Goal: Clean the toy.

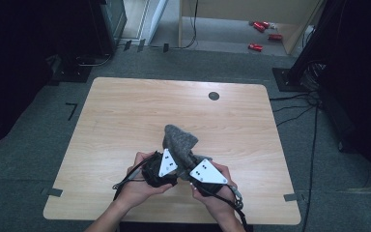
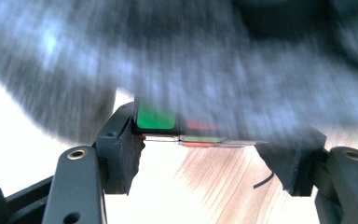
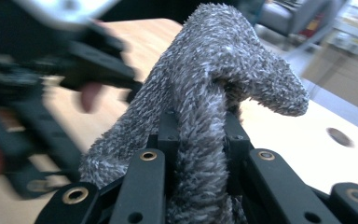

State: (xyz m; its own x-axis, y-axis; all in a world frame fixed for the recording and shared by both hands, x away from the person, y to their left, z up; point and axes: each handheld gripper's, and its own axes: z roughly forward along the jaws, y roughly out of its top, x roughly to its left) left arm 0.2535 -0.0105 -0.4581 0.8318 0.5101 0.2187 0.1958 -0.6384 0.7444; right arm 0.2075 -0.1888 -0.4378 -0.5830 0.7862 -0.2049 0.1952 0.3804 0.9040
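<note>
Grey fuzzy cloth (image 3: 214,88): pinched by right gripper (image 3: 200,140), draped over colour-tiled cube (image 2: 168,123) clamped in left gripper (image 2: 214,149); seemingly for wiping, near table (image 1: 125,111) edge.

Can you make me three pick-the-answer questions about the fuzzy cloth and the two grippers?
1. Where is the fuzzy cloth?
A. Held up over the table, between the two grippers
B. On the floor
C. Flat at the table's far edge

2. What colour is the fuzzy cloth?
A. Red
B. Grey
C. Yellow

3. What is the right gripper doing?
A. Standing wide open with nothing in it
B. Lying on the table
C. Pinching the fuzzy cloth

Answers:
1. A: the high view shows the cloth sticking up just beyond both hands, above the wood.
2. B: it looks grey and shaggy in the high view and the right gripper view.
3. C: in the right gripper view the cloth is squeezed between the two black jaws. The left gripper holds a small cube with a green sticker under the cloth.
</note>
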